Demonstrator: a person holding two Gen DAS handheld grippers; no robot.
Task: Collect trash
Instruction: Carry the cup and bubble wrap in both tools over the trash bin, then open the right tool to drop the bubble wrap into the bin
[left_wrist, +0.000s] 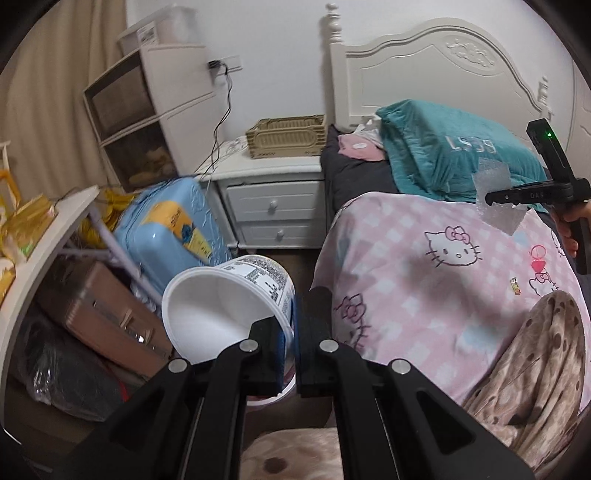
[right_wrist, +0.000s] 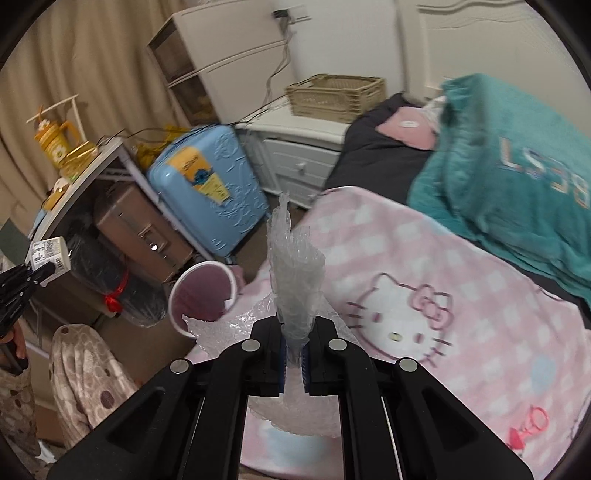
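My left gripper (left_wrist: 294, 332) is shut on the wall of a white printed paper bowl (left_wrist: 225, 306), held tipped in the air over the floor beside the bed. The bowl also shows in the right wrist view (right_wrist: 50, 254) at the far left. My right gripper (right_wrist: 293, 354) is shut on a crumpled sheet of clear bubble wrap (right_wrist: 295, 273) and holds it above the pink Hello Kitty blanket (right_wrist: 424, 295). In the left wrist view the right gripper (left_wrist: 495, 197) and the bubble wrap (left_wrist: 495, 184) show at the far right. A pink-lined white trash bin (right_wrist: 203, 295) stands on the floor by the bed.
A blue suitcase (right_wrist: 207, 195), a brown case (right_wrist: 144, 232) and a black bag (right_wrist: 107, 288) crowd under a white table (right_wrist: 92, 162) on the left. A white nightstand (left_wrist: 273, 199) carries a beige basket (left_wrist: 288, 136). A teal blanket (left_wrist: 454, 155) lies on the bed.
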